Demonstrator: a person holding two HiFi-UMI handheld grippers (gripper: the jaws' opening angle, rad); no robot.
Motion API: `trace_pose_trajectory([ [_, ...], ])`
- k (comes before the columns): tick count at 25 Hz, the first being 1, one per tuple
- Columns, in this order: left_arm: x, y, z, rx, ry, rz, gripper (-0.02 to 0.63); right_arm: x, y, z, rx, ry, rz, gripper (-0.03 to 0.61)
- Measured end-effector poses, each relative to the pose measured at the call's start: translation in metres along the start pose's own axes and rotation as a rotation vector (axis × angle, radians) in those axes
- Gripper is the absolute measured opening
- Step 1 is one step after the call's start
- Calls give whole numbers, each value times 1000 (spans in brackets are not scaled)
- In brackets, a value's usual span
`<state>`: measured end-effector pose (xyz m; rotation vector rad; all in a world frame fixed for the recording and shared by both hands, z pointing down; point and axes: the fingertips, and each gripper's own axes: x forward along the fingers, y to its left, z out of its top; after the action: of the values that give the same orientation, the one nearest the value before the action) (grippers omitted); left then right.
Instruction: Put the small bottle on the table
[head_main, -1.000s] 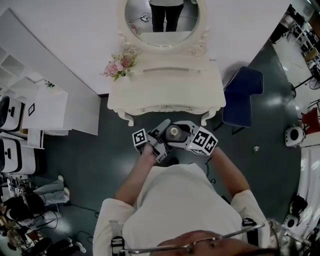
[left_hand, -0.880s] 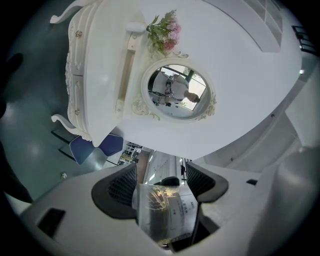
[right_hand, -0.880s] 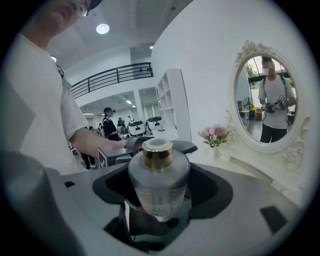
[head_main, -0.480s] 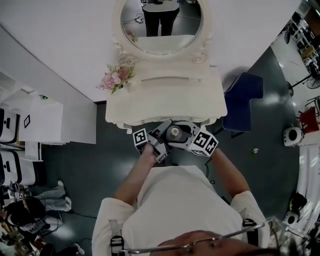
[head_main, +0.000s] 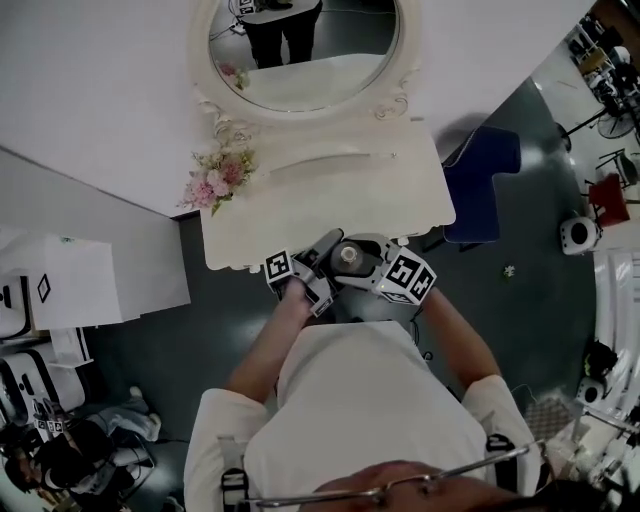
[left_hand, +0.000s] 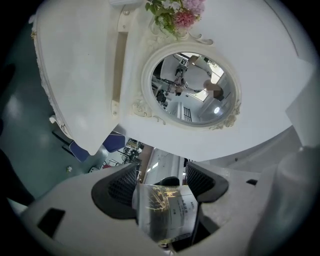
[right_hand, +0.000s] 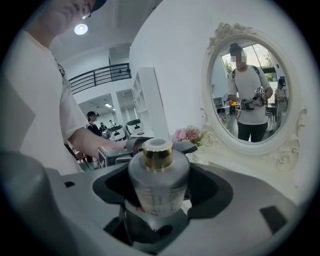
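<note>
**Small bottle (right_hand: 158, 182) pinched between both claws at the dressing table's (head_main: 330, 190) front edge**

We have the right gripper (right_hand: 160, 187) pinching the bottle's glass body, its gold cap (right_hand: 158, 154) pointing up and standing clear above the jaws. That keeps the bottle upright, ready to go down on its base. The left gripper (left_hand: 161, 181) comes in from the other side, its jaws pressed on the labelled body. We judge this second hold is there to steady the bottle, or to hand it across.

From the head view the bottle sits in the air close in front of us, about level with the table's front edge. The steep angle does not let us say whether it is over the top yet. The cream top looks bare between the front edge and the oval mirror (head_main: 300, 50), and the pink flowers (head_main: 218, 178) stand well off to the left. One claw will have to let go before the bottle is set down.
</note>
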<state>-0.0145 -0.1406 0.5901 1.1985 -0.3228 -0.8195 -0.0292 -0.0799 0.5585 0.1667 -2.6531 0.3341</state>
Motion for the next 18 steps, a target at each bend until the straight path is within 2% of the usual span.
trace_pose_trajectory([
  [8,10,2,48,-73,35,48,304,33,-41,11,94,-43,-55,341],
  [13,17,-2,64,-90,52,51,304,42,-56,19,106,-32,-72,341],
  [18,31,5,82,-109,1,52,304,44,-80,18,106,-11,-64,341],
])
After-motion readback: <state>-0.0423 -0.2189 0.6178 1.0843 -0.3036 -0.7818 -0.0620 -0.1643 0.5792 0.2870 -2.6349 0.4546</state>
